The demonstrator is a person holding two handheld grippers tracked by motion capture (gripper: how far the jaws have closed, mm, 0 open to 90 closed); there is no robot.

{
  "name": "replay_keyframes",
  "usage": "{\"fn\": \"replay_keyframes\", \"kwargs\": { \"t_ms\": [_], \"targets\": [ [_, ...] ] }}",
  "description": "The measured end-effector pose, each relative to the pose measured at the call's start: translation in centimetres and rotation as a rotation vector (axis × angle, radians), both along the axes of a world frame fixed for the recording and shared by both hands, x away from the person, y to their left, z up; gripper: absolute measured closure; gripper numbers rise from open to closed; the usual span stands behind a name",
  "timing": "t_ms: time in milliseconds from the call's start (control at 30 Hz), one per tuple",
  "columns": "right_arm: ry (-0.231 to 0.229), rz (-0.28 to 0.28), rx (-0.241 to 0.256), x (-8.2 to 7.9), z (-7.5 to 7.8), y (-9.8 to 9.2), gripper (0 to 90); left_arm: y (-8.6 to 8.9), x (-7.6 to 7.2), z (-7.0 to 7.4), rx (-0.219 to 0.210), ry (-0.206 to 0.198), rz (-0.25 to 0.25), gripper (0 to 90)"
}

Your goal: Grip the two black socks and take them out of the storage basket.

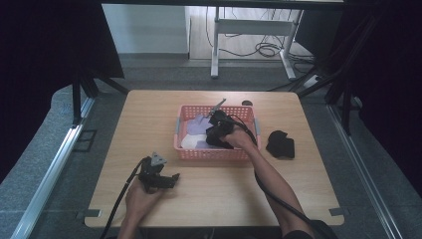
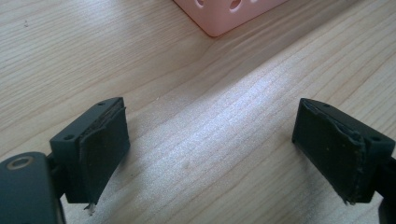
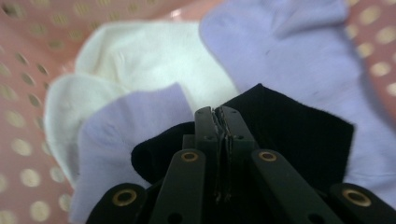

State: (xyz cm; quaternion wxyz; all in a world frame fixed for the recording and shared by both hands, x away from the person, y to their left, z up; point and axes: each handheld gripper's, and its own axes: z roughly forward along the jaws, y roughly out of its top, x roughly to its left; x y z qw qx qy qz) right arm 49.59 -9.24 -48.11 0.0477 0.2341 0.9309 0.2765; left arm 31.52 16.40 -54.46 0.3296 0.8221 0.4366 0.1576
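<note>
A pink perforated basket (image 1: 214,154) sits mid-table with lilac socks (image 3: 289,51) and white socks (image 3: 144,56) inside. My right gripper (image 3: 223,114) is down in the basket, jaws pressed together on a black sock (image 3: 299,135) that lies over the lilac ones. In the high view that gripper (image 1: 219,130) and its hand cover the basket's right half. Another black sock (image 1: 280,144) lies on the table right of the basket. My left gripper (image 1: 169,180) rests low over the bare wood in front of the basket, open, with nothing between its pads (image 2: 100,154).
The basket's pink corner (image 2: 224,14) is just ahead of the left jaws. A small dark round object (image 1: 247,103) lies behind the basket. The wooden table (image 1: 149,119) has bare wood at left and front. Black drapes and stands flank the table.
</note>
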Motion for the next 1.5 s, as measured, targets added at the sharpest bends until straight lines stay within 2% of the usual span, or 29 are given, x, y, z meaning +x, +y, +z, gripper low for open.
{"fn": "replay_keyframes", "kwargs": {
  "t_ms": [333,733,1067,1500],
  "targets": [
    [-0.046,-0.031,0.103,-0.4,3.8,-1.5,87.7,0.0,0.0,0.0,-0.002,-0.001,0.0,10.5],
    [-0.086,-0.042,0.159,-1.5,7.5,-2.5,87.6,0.0,0.0,0.0,0.002,-0.003,0.0,10.6],
    [-0.114,-0.069,0.203,-2.3,10.8,-4.1,87.6,0.0,0.0,0.0,0.002,-0.007,-0.001,10.5],
    [-0.151,-0.121,0.242,-2.9,13.8,-6.7,87.6,0.0,0.0,0.0,0.002,-0.006,-0.001,10.6]
  ]
}}
